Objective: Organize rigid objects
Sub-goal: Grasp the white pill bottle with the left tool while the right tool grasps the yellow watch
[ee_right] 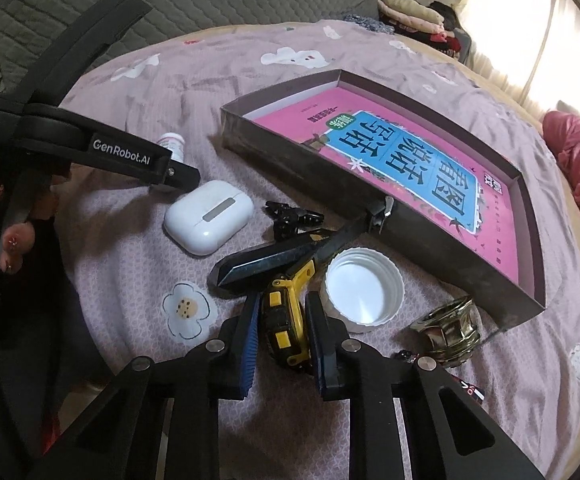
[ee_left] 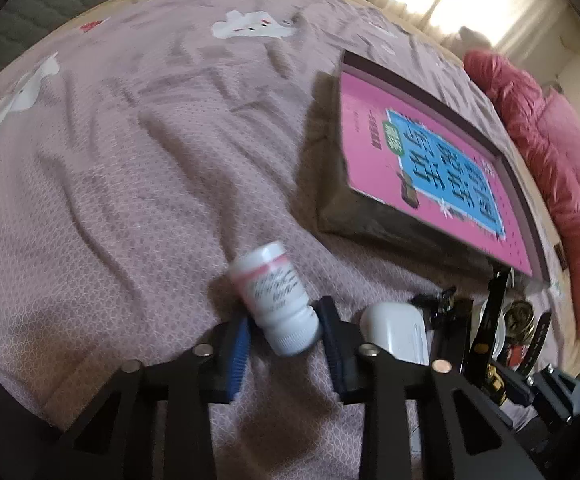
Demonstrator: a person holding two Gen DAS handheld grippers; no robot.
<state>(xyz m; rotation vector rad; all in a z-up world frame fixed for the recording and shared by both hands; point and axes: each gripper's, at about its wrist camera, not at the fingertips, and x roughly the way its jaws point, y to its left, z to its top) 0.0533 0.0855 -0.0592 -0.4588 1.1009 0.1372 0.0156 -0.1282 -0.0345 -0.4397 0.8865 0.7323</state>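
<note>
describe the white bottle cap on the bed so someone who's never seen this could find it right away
Start at the big shallow box holding the pink book on the bedspread. Just outside its near wall lies the bottle cap, beside the yellow and black tape measure between the right gripper's fingers. It is the only round, white, ridged piece lying open side up; the white earbud case is closed and smooth.

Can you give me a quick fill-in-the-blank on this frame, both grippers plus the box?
1. The left gripper has its fingers around a white ____.
2. The right gripper has its fingers around a yellow-and-black ____.
3. The dark box holds a pink ____.
4. The white earbud case lies ____ the box.

Missing words: bottle; tape measure; book; outside
</note>
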